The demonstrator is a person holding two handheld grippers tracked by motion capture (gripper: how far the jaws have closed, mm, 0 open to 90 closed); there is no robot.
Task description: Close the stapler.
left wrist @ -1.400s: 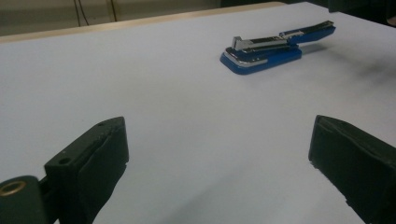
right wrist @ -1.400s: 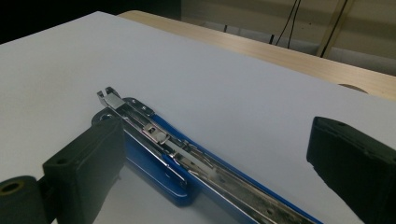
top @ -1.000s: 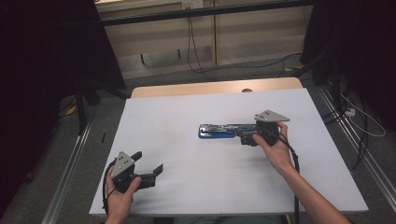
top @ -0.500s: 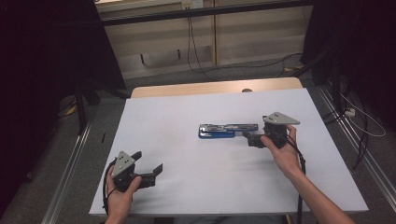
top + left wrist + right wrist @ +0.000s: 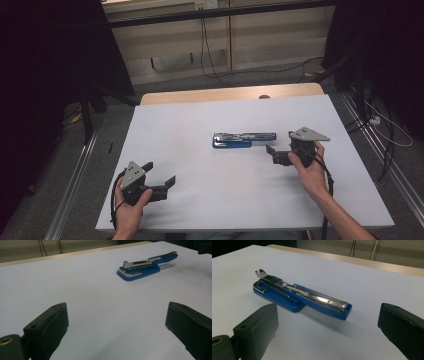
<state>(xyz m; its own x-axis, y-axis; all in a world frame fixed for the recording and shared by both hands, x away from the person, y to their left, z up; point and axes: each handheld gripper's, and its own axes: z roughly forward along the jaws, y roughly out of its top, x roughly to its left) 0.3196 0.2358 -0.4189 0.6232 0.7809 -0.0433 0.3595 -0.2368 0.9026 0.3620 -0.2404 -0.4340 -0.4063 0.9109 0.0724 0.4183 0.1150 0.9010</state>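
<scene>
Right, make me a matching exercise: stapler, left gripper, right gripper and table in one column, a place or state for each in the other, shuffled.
Things:
1. stapler
2. left gripper
3. right gripper
4. table

Places or states:
A. white top, wooden far edge
B. open, just right of the stapler
C. swung open, lying mid-table
D. open, by the near left corner

Pairs: 1-C, 2-D, 3-B, 4-A

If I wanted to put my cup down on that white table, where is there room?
Plenty. The white table is bare left of the blue stapler, and along the front edge between the left claw and the right claw. The only tight spot is between the stapler and the right claw.
</scene>
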